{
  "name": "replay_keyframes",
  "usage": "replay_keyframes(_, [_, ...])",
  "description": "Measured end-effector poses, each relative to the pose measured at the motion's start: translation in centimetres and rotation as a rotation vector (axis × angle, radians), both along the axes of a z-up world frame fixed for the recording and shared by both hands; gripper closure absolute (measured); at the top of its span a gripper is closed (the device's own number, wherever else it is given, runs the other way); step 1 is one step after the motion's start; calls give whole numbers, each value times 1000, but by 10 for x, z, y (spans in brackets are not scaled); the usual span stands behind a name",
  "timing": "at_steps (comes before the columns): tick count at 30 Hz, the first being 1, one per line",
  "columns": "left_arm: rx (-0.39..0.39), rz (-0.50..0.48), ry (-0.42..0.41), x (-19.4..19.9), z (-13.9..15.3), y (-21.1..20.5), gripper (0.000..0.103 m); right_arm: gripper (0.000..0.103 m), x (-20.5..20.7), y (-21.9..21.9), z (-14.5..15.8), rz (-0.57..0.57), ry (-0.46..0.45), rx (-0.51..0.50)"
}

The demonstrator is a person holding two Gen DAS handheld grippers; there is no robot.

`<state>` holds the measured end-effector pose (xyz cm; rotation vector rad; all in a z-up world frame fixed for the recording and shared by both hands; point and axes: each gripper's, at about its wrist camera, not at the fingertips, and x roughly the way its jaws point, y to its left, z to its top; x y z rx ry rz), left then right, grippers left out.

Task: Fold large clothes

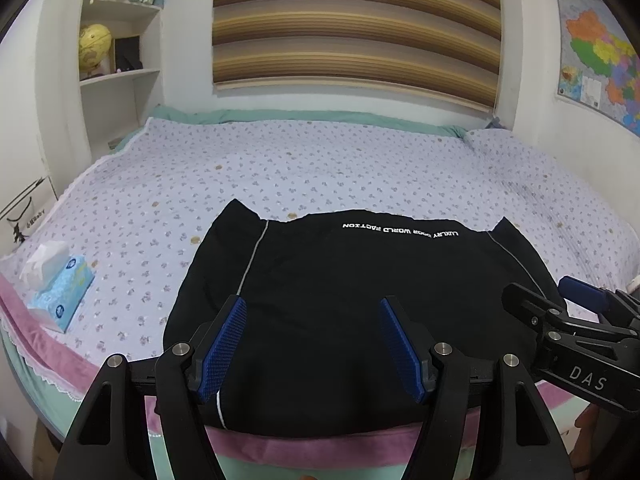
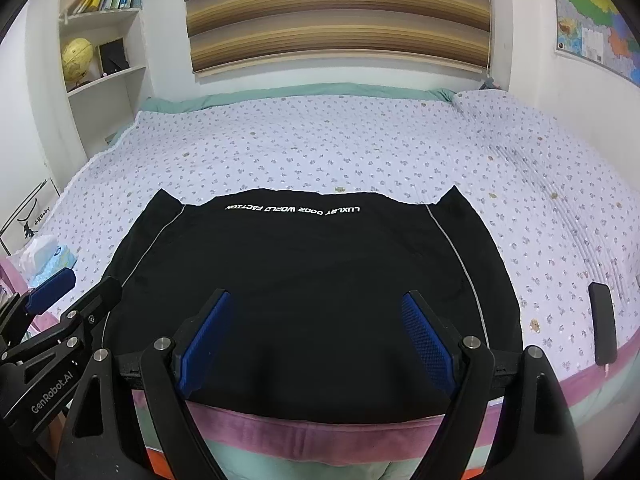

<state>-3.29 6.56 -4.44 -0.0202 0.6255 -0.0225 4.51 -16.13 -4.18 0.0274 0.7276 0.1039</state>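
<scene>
1. The bed runs wide and bare behind the black garment, and open bedspread shows to each side of it as well
2. The garment's near hem hangs just over the bed's near edge, onto the pink border
3. The left gripper hovers above that near edge with its jaws spread wide and nothing between the blue pads
4. The right gripper is likewise wide open and empty above the near hem; each claw's tip shows in the other's view
5. The garment lies flat and spread, with thin pale piping down both sides and white lettering along its far edge, reading upside down
6. A tissue box sits near the bed's left edge, and a dark phone near the right edge, both apart from the cloth
7. The bedspread is pale lilac with small flowers; behind it are a striped blind, shelves with a yellow globe, and a wall map
</scene>
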Motion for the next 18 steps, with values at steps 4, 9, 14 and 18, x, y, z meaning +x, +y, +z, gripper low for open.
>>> replay_keyframes(4, [2,-4,8,2,-3,-1,33,15,1,-2,-1,-2,6,12])
replay_keyframes(9, [5,-7,13,4,-5,-3,33,15,3,-1,-2,4,9,8])
replay_keyframes(14, [24,-13,-22,3,-5,-5,33,15,5,0,-6,5,18,7])
replay_keyframes(18, [50,-33,-42,1,-3,-8,33,16,8,0,-8,6,26,5])
